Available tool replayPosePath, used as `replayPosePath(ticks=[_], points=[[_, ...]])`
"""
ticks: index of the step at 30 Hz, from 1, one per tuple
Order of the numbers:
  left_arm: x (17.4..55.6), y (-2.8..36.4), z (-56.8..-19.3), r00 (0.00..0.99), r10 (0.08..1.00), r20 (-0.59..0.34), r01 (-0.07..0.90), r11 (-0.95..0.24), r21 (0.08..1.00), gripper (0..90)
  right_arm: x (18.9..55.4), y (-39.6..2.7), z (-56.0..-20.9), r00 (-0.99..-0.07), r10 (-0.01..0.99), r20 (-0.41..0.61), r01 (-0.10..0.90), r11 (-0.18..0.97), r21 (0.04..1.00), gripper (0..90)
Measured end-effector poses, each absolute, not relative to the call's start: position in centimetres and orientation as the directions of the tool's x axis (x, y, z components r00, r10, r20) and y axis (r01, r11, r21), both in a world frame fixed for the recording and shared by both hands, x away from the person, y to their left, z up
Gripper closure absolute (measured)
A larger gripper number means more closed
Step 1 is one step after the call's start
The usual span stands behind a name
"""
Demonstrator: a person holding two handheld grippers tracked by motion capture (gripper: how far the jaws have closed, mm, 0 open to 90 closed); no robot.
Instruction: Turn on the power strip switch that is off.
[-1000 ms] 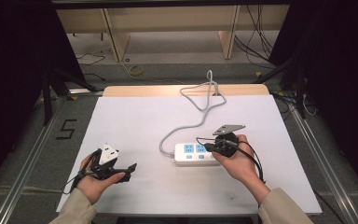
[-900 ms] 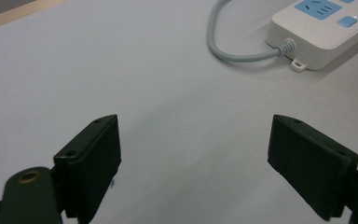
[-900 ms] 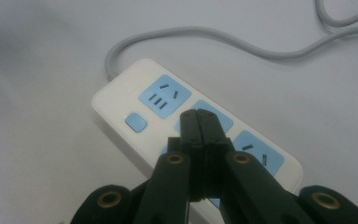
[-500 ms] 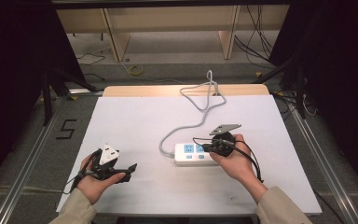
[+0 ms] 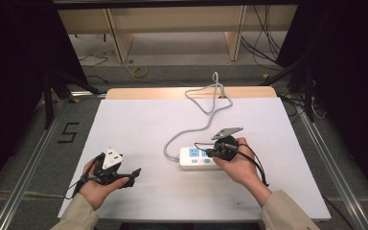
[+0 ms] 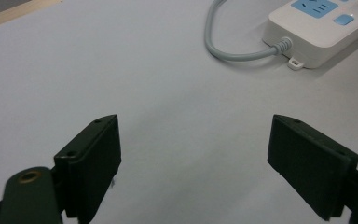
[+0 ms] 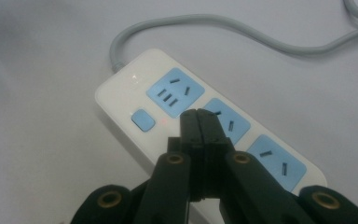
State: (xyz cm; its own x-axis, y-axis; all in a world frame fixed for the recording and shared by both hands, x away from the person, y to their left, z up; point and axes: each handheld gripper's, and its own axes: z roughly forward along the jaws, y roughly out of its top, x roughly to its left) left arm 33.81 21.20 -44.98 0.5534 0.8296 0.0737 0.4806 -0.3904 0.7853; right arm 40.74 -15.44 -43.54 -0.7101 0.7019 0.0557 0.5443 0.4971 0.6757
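Hovering right over the white plastic power strip with light-blue sockets, the right tool has its two black jaws pressed flat together with nothing between them, tip sitting just above the middle socket and a bit toward 4 o'clock of the small blue square switch. My read is it's lining up to poke that switch, or something on the strip's face. The strip lies flat on the white counter, a little to the 4 o'clock side of the counter's centre, with its grey round cable snaking off toward 12 o'clock and over the far edge. The left tool is parked well apart at around 8 o'clock, jaws wide apart and empty, just resting in the hand. What could go wrong: the strip isn't held down by anything, so a push that lands off-centre or at a slant would probably skate it across the smooth counter instead of clicking the switch. The tip could also slip into a socket slot.
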Motion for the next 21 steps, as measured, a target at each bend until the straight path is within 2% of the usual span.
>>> replayPosePath(ticks=[21], points=[[33.81,21.18,-45.01,0.557,0.828,0.073,0.481,-0.393,0.784,17.0,41.06,-14.47,-44.26,-0.730,0.683,0.040,0.554,0.556,0.620,90.0]])
